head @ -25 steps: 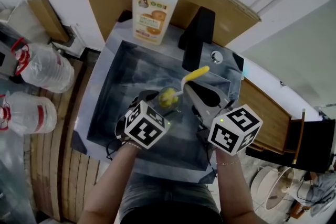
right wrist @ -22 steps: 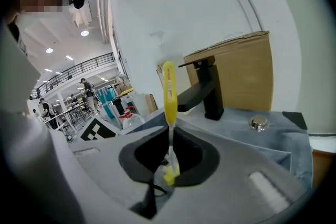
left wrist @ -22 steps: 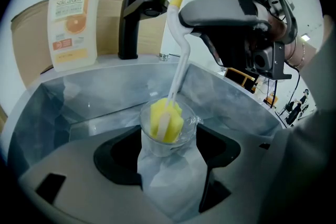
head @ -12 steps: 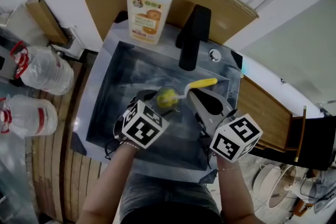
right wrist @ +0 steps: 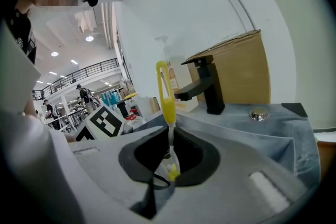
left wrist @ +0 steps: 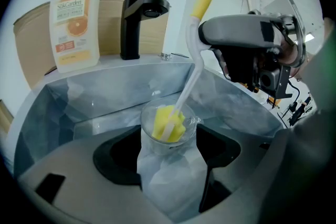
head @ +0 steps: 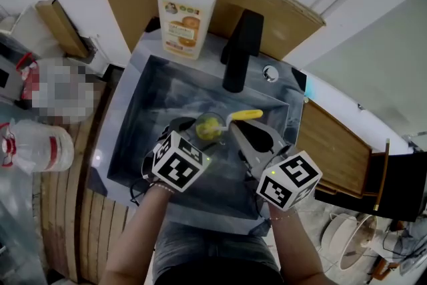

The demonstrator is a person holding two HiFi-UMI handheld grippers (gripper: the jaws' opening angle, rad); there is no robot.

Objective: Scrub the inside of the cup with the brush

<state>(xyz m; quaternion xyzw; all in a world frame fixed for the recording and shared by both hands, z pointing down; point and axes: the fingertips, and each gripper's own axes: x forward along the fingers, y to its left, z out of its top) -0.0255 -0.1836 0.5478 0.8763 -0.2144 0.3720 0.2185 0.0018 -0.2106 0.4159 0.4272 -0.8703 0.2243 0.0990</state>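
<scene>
Brush (head: 231,118) handle has swung lower; head stays in cup (head: 215,135).

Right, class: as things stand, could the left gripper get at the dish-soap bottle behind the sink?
Probably not yet: the left gripper has its fingers shut on the clear cup, though nothing blocks the way to the dish-soap bottle.
</scene>
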